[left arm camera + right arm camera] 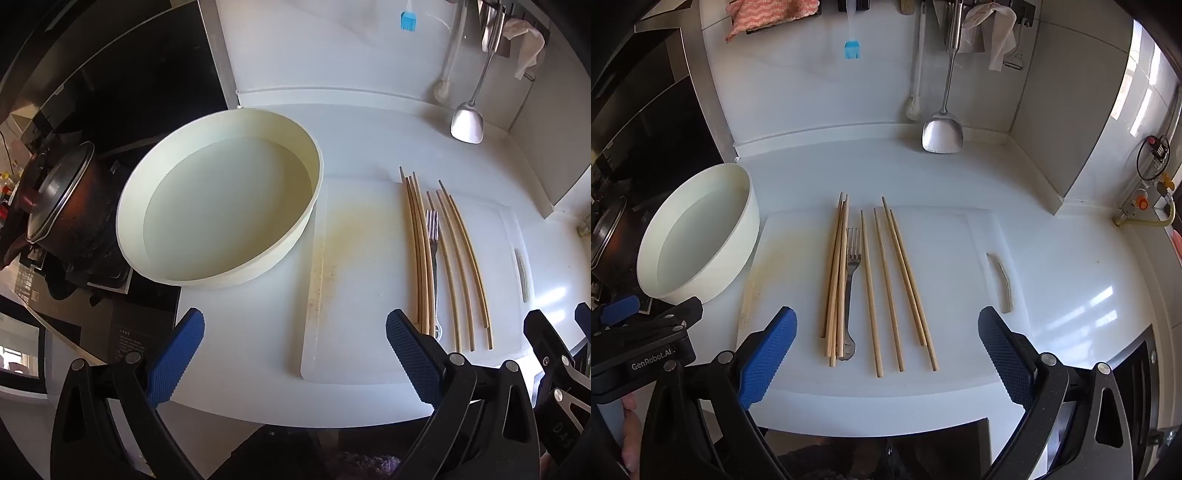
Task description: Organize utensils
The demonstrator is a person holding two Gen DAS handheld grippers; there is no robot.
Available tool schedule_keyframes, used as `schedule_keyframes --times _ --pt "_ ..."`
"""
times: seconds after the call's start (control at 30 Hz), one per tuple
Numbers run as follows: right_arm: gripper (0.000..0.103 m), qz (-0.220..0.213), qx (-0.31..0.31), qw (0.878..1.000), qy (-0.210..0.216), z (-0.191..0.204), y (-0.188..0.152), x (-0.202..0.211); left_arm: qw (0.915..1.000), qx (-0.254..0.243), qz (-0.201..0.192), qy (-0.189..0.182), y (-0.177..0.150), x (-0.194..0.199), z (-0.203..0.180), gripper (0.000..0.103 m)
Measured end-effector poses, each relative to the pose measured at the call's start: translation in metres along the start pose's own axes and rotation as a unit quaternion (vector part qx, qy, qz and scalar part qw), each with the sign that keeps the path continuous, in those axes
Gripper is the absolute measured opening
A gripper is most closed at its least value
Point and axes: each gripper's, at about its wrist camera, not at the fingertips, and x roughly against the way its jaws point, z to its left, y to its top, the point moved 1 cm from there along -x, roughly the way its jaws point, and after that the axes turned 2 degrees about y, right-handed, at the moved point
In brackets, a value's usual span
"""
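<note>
Several wooden chopsticks point(886, 291) lie lengthwise on a white cutting board point(953, 332), some bunched at the left, some spread to the right. A metal fork point(851, 273) lies among them, tines pointing away. An empty cream round basin point(738, 184) stands left of the board. My right gripper point(886, 350) is open and empty, just before the near ends of the chopsticks. My left gripper point(295, 350) is open and empty, over the board's near left part, with the basin point(310, 147) ahead left and the chopsticks point(454, 266) and fork point(433, 236) to its right.
A dark pot point(66, 206) sits on a stove at the far left. A metal spatula point(942, 133), a blue brush point(852, 50) and cloths hang on the back wall. The counter's front edge is near the grippers. A gas valve point(1145, 199) is at the right.
</note>
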Motion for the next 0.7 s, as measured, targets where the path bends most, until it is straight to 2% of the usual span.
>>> schedule_keyframes --times 0.3,0.7 --pt "0.094 -0.003 -0.001 1.000 -0.004 -0.001 0.000 0.002 1.0000 0.005 0.000 0.004 0.000 0.011 0.006 0.097" --pt "0.094 -0.006 0.002 1.000 -0.001 0.001 0.000 0.006 1.0000 0.007 -0.001 0.003 -0.001 0.005 0.004 0.097"
